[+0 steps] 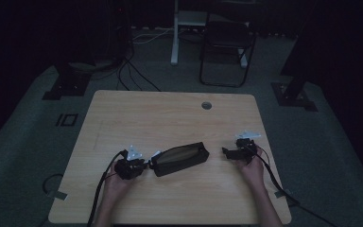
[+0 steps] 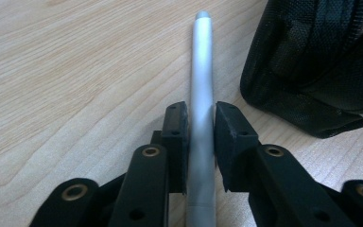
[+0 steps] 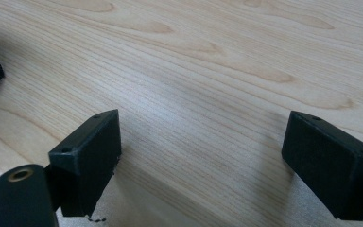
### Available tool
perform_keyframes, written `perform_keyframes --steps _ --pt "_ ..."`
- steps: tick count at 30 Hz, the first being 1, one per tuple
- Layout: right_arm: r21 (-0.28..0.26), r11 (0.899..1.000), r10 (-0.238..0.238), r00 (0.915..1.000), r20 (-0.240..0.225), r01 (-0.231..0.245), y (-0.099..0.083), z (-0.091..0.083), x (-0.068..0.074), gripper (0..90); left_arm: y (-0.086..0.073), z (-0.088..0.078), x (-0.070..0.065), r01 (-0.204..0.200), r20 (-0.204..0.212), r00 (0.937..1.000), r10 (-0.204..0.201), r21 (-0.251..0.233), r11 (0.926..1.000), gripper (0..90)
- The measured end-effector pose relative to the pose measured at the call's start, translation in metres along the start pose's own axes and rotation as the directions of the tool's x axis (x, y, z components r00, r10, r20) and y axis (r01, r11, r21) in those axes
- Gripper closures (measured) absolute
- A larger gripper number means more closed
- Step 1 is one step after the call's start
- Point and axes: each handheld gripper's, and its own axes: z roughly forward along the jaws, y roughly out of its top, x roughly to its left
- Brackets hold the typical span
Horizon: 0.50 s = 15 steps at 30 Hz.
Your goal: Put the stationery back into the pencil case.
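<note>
Here, from above, the left gripper (image 1: 144,164) sits just left of a dark pouch (image 1: 179,159) on the table (image 1: 170,118); the right gripper (image 1: 227,152) rests apart. Along the left gripper (image 2: 201,127), a slim silver pen (image 2: 202,85) lies clamped between both pads (image 2: 177,127), beside the pouch (image 2: 321,61). The right gripper (image 3: 201,146) gapes wide over bare wood (image 3: 194,61).

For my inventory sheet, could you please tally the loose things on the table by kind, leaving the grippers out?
Silver pen: 1
Black zip pouch: 1
Total: 2
</note>
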Motion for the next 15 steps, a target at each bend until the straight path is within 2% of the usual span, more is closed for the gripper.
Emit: perform_keyframes --steps 15 --pt "0.0 1.0 0.0 1.0 0.0 0.0 0.0 0.0 0.0 12.7 0.0002 -0.0002 0.0002 0.014 0.0 0.9999 -0.014 0.003 0.9999 78.5"
